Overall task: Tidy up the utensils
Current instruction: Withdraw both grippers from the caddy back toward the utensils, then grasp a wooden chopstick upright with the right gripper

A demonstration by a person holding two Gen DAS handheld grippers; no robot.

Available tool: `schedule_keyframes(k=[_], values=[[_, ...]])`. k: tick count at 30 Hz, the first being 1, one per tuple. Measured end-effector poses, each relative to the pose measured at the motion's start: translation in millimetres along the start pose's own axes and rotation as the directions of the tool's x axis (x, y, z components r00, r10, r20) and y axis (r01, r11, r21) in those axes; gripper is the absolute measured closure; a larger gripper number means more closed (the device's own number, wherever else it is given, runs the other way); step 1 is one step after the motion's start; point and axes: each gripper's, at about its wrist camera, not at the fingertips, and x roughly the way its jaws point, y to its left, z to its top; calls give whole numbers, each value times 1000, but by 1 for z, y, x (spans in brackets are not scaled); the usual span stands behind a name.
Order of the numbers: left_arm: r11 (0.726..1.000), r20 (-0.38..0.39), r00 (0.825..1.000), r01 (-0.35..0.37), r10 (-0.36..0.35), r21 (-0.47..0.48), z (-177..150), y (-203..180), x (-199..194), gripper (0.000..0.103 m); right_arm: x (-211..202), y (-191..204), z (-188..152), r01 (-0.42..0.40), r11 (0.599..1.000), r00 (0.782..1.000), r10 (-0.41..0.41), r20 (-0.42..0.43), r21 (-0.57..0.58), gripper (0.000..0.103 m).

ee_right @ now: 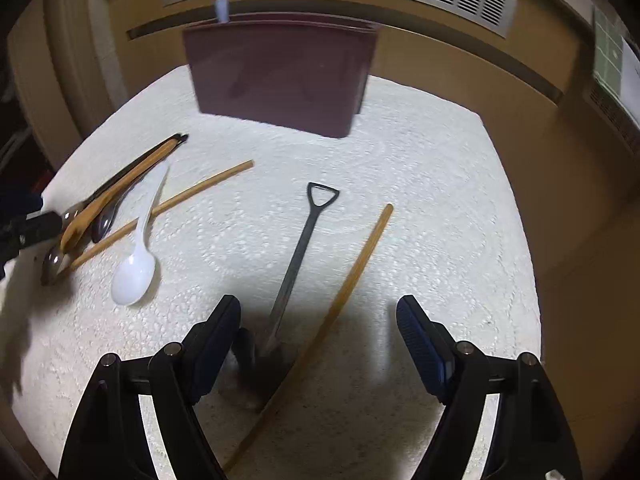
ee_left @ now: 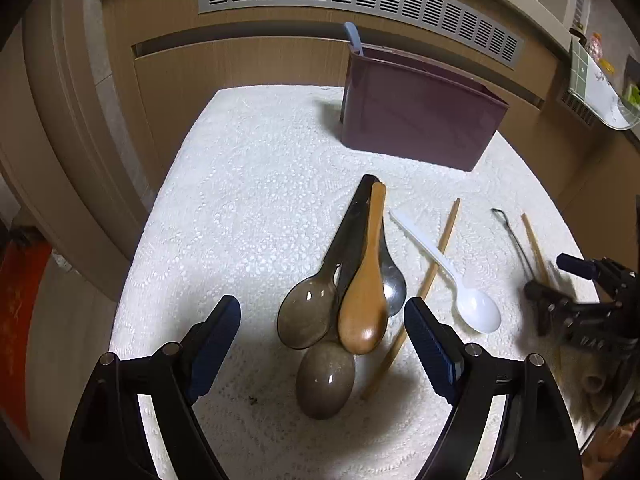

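- Nearest, the left gripper [ee_left: 322, 316] hangs over the white lace cloth [ee_left: 248, 184] with its jaws wide apart, and nothing is pressed between the blue pads [ee_left: 218, 332].
- Just in front of these jaws lies a bundle of spoons: a smoky translucent spoon [ee_left: 308, 314], a second grey-brown bowl [ee_left: 326, 380] below it, a wooden spoon [ee_left: 362, 304] on top, and a dark metal spoon [ee_left: 394, 282] partly under the wooden one. Their handles come together and point away toward the box.
- Beside the bundle one chopstick [ee_left: 420, 292] lies slanted, and a white plastic spoon [ee_left: 452, 268] crosses over it, with the bowl toward the viewer.
- The right gripper [ee_right: 318, 320] also stands with jaws spread and grips nothing. Between the jaws, on the cloth, I see the blade end of a small dark shovel-shaped spoon [ee_right: 296, 256]; the blade is in shadow and blurred. Its triangular handle points toward the box.
- The second chopstick [ee_right: 340, 308] lies just beside this shovel spoon, slanted, and its near part passes between the open jaws.
- Farther back, a dark red rectangular box [ee_right: 280, 76] stands upright at the far part of the cloth, well apart from the utensils. A pale blue handle [ee_left: 354, 38] sticks out at its left corner.
- Behind the table there is a brown wooden wall with a long grey vent grille [ee_left: 360, 8].
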Motion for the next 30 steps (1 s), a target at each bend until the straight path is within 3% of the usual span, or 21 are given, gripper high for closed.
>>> schedule_keyframes(k=[7, 10, 15, 21, 30], values=[[1000, -13, 1000, 13, -13, -21, -4, 8, 4, 19, 7, -34, 5, -166, 956, 984, 177, -24, 243, 55], [1000, -9, 1000, 21, -22, -19, -4, 9, 3, 19, 13, -24, 17, -120, 971, 991, 128, -26, 207, 69], [999, -4, 1000, 26, -26, -26, -6, 12, 0, 19, 24, -4, 32, -83, 984, 995, 90, -36, 160, 74], [999, 5, 999, 45, -44, -19, -9, 12, -6, 19, 2, -18, 26, -117, 976, 993, 113, 36, 185, 74], [998, -15, 998, 60, -59, 14, -8, -6, -4, 19, 25, -20, 31, -102, 977, 995, 103, 1, 187, 83]])
